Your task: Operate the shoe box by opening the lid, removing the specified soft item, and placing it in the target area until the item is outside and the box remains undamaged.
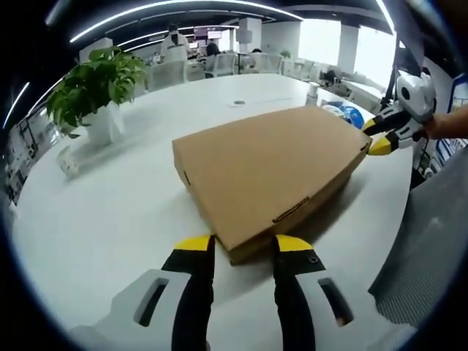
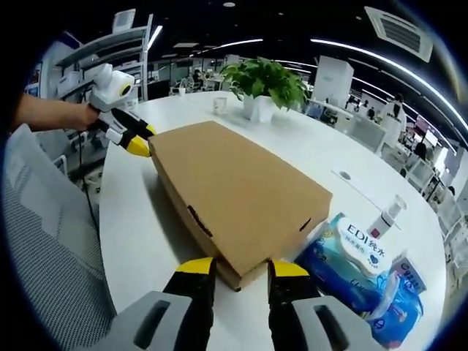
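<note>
Bright ceiling strips, soft shadows, edges warped.

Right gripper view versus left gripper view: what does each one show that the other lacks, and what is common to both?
Right gripper view: the blue wet-wipe packs beside the box, and a small bottle behind them. Left gripper view: mainly bare white table on its left. Both: the closed cardboard shoe box, the potted plant, and each gripper, left gripper and right gripper, open at opposite box corners.

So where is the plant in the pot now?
In the left gripper view, the plant stands on the white table, far left beyond the closed box, apart from it.
</note>
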Motion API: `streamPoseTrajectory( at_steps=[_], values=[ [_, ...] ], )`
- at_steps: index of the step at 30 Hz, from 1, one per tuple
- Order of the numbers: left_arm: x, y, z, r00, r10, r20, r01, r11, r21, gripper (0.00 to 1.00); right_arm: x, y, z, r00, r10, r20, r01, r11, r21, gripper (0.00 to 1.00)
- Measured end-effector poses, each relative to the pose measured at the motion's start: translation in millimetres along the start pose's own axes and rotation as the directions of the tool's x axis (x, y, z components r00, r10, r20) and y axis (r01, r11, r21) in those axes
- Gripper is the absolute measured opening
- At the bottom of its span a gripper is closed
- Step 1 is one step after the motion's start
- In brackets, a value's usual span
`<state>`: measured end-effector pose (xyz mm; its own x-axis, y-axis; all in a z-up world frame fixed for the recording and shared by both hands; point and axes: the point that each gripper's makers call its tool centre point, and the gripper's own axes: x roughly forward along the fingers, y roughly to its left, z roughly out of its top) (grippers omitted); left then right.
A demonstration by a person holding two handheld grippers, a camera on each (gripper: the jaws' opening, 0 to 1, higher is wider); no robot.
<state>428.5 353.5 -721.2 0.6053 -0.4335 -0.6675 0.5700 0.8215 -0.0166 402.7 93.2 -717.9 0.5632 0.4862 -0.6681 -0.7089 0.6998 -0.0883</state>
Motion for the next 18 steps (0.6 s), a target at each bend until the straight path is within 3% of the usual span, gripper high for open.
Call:
streamPoseTrajectory(
  at_steps=[18],
  values=[
    [29.1,30.0,25.0,0.999,-0.005,-0.035,0.005,1.000,0.008,0.30,28.1,-30.1,20.8,1.000,-0.020,-0.018,0.020,1.000,-0.002,0.25]
  ],
)
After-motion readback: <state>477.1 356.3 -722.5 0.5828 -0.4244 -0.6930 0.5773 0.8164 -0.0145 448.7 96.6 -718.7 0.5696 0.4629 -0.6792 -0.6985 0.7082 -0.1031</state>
